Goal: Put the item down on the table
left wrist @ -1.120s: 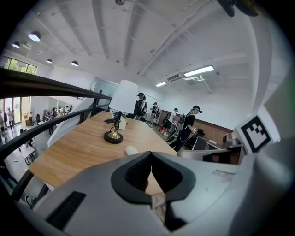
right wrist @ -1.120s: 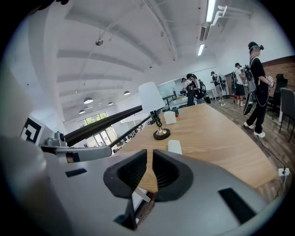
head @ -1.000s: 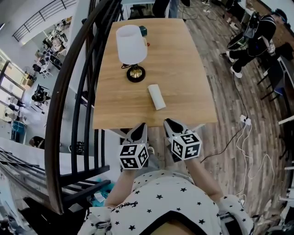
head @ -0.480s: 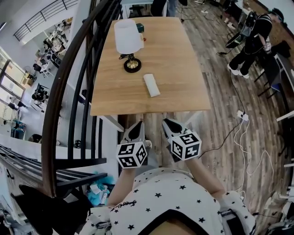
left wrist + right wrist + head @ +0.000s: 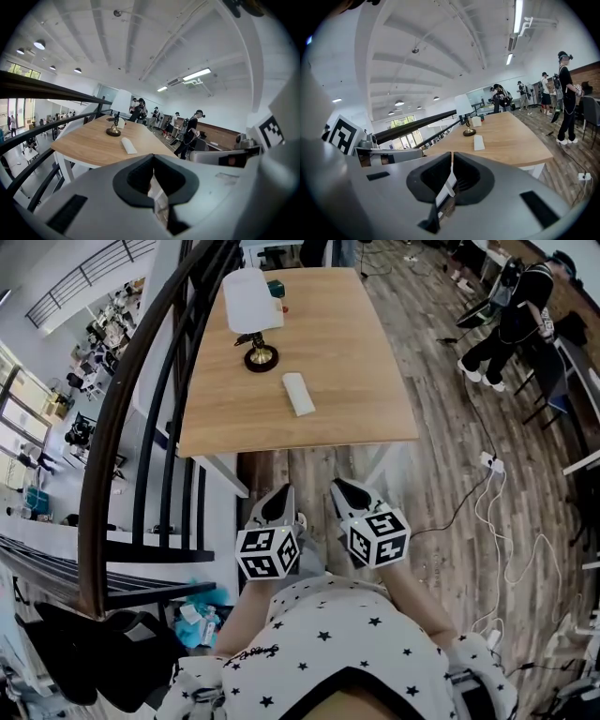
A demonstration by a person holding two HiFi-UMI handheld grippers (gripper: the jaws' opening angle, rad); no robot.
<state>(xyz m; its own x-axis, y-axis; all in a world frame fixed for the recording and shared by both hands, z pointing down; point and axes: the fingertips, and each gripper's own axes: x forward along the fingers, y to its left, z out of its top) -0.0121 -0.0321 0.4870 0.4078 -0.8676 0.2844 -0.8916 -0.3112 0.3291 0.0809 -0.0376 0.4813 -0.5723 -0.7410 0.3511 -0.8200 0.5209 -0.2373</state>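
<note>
Head view: item (image 5: 298,394) flat on table (image 5: 366,371) near lamp (image 5: 251,306); left gripper (image 5: 281,493), right gripper (image 5: 340,487) well apart from it.
Left gripper view: jaws clenched, empty.
Right gripper view: jaws clenched, empty.
Progress: looks done, 0 steps left.

Open-plan office loft — a black railing (image 5: 112,427) overlooks workstations (image 5: 89,367) below, a wood table (image 5: 347,362) with a lamp (image 5: 248,298) stands on plank flooring (image 5: 441,521) strewn with cables (image 5: 502,507), strip lights (image 5: 197,74) run overhead — people (image 5: 566,93) in headsets stand nearby.
</note>
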